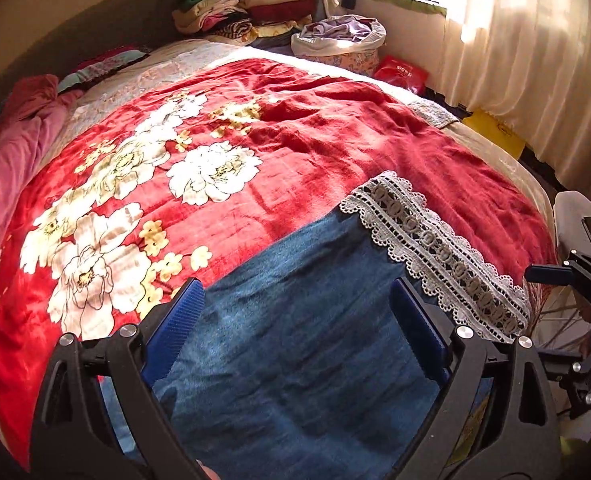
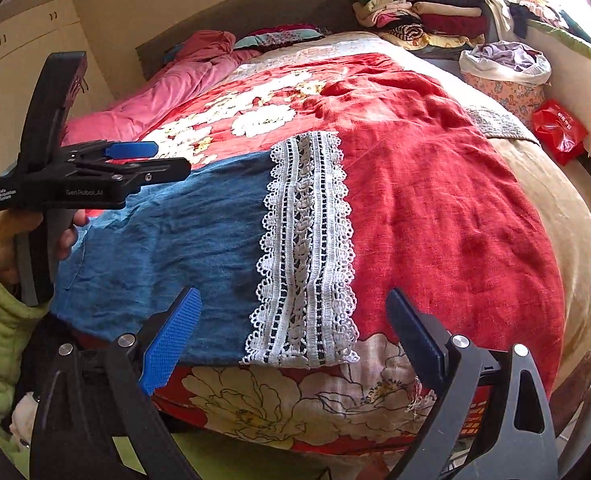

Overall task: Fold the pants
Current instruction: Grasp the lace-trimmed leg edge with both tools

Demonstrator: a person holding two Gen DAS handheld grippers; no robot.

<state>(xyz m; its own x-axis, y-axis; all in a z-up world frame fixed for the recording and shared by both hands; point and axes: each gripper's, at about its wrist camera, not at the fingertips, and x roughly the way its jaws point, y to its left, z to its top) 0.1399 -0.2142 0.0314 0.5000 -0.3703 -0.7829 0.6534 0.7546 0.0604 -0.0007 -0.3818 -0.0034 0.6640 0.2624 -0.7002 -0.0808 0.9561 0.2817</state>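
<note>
The pants (image 2: 183, 232) are blue, with a wide white lace hem (image 2: 307, 248), and lie flat on a red flowered blanket (image 2: 435, 200) near the bed's front edge. My right gripper (image 2: 294, 300) hovers open over the lace hem, nothing between its fingers. A hand in a green sleeve holds my left gripper (image 2: 163, 159) above the far left part of the pants. In the left wrist view the left gripper (image 1: 295, 292) stands wide open above the blue cloth (image 1: 295, 360), its pads off the fabric, and the lace hem (image 1: 427, 248) lies to its right.
A pink duvet (image 2: 167, 88) lies along the left side of the bed. Stacks of folded clothes (image 2: 427, 20) and a cloth basket (image 2: 507, 76) stand at the far right. A red bag (image 2: 559, 128) and curtains (image 1: 527, 60) are beside the bed.
</note>
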